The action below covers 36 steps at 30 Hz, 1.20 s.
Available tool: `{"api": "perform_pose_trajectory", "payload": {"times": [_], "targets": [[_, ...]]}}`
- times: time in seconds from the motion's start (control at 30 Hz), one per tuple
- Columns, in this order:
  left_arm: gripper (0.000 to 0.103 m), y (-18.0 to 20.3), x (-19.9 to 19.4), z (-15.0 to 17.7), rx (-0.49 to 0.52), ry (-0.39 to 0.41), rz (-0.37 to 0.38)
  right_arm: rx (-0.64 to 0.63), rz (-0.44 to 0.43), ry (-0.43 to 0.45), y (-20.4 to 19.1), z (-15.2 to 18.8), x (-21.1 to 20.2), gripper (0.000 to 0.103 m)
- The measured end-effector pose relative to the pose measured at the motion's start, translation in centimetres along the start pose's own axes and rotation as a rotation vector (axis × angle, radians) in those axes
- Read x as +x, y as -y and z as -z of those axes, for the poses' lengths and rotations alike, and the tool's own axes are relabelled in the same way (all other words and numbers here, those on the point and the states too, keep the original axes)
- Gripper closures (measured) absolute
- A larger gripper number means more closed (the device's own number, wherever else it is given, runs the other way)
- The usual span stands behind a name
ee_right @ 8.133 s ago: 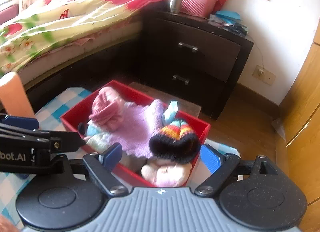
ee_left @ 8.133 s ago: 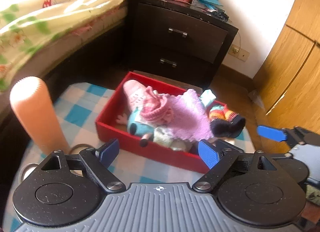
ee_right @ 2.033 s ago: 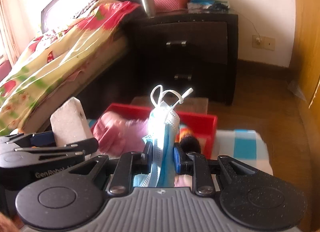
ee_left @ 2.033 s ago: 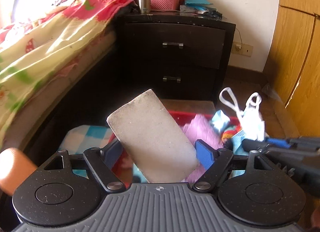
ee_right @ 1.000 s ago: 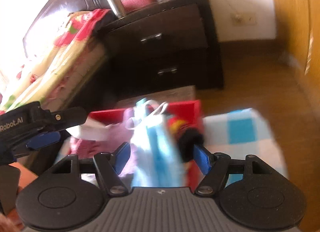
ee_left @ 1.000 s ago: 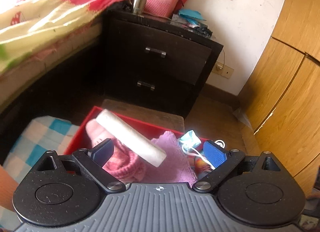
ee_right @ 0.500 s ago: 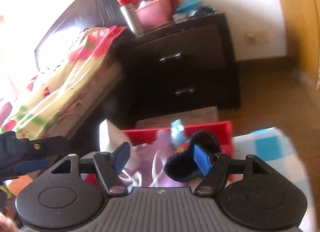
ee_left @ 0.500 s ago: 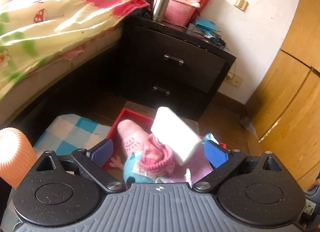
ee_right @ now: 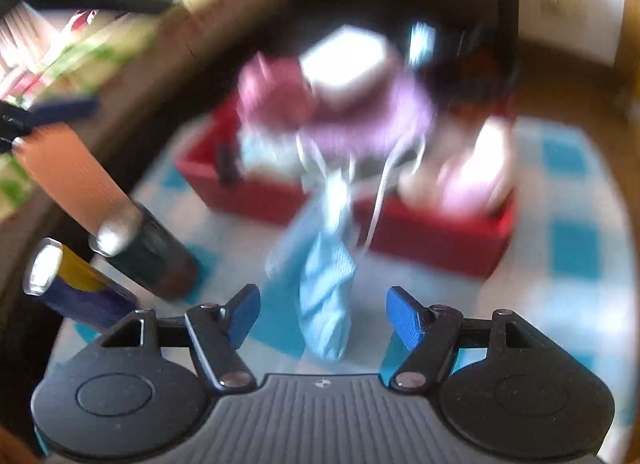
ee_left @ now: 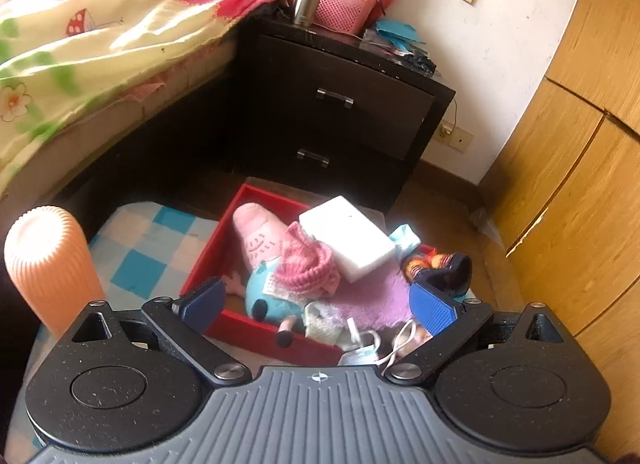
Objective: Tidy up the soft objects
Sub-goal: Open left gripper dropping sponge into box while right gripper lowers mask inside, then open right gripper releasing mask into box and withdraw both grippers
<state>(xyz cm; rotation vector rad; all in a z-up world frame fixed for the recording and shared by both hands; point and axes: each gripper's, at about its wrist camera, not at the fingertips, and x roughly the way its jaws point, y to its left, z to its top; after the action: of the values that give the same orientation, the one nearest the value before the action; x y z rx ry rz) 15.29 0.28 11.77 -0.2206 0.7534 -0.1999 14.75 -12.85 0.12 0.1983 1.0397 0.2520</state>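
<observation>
Blue-and-white checked cloth (ee_left: 140,248) covers the low surface in front of a dark bedside cabinet with two drawers (ee_left: 336,112), a bed under a flowered quilt (ee_left: 92,36) to the left and wooden wardrobe doors (ee_left: 568,168) to the right. On the cloth stands a shallow red rectangular box (ee_left: 208,252), heaped with soft things. A pink plush toy in a light blue outfit (ee_left: 256,240) lies along its left side, a pink knitted hat (ee_left: 308,268) resting on it. A white rectangular sponge block (ee_left: 348,240) lies tilted on top, partly over the hat and a lilac knitted cloth (ee_left: 372,296). At the far right sits a black knitted hat with rainbow stripes (ee_left: 440,264).

A light blue pleated face mask with white ear loops (ee_right: 324,284) hangs over the box's near wall, its body on the cloth outside and its loops trailing back among the things in the box; this view is heavily blurred.

The left gripper (ee_left: 316,304) hovers at the near side of the box, its blue pads wide apart and empty. The right gripper (ee_right: 320,316) has just been closing but its pads stand clear on either side of the mask's near end, not touching it.

A ribbed orange cylinder (ee_left: 48,268) stands left of the box, with two cans (ee_right: 100,272) near it.
</observation>
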Motion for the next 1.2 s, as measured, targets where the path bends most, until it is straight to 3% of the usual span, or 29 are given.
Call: {"api": "perform_pose_trajectory", "payload": {"times": [0.07, 0.17, 0.3, 0.43, 0.57, 0.63, 0.77, 0.87, 1.07, 1.2], "targets": [[0.009, -0.5, 0.1, 0.0, 0.014, -0.001, -0.026, 0.054, -0.04, -0.045, 0.5, -0.4, 1.7, 0.103], [0.009, -1.7, 0.5, -0.6, -0.016, -0.008, -0.026, 0.026, -0.11, -0.037, 0.1, -1.2, 0.4, 0.103], [0.008, -2.9, 0.0, -1.5, -0.098, 0.012, 0.015, 0.044, -0.169, 0.11, 0.8, -3.6, -4.8, 0.103], [0.008, -2.5, -0.2, -1.6, -0.096, 0.016, 0.016, 0.049, -0.065, 0.257, 2.1, -6.9, -7.6, 0.103], [0.008, -2.2, 0.5, -1.1, -0.063, -0.013, 0.007, 0.097, 0.004, 0.241, 3.6, -8.4, -5.7, 0.103], [0.008, -2.2, 1.0, -1.0, -0.055, -0.025, 0.001, 0.092, 0.045, 0.18, 3.7, -8.6, -4.2, 0.103], [0.008, -2.0, 1.3, -0.8, -0.061, -0.032, 0.014, 0.087, 0.029, 0.171, 4.0, -8.2, -4.4, 0.077], [0.008, -1.4, 0.8, -0.6, -0.04, -0.026, 0.018, 0.068, 0.1, 0.208, 3.6, -8.4, -5.9, 0.055], [0.008, -0.1, -0.4, 0.0, -0.025, -0.004, -0.003, 0.082, 0.115, 0.248, 3.6, -7.4, -8.2, 0.052], [0.008, 1.2, -1.1, 0.9, 0.029, 0.019, -0.096, 0.049, 0.164, 0.254, 3.1, -6.2, -9.9, 0.052]]}}
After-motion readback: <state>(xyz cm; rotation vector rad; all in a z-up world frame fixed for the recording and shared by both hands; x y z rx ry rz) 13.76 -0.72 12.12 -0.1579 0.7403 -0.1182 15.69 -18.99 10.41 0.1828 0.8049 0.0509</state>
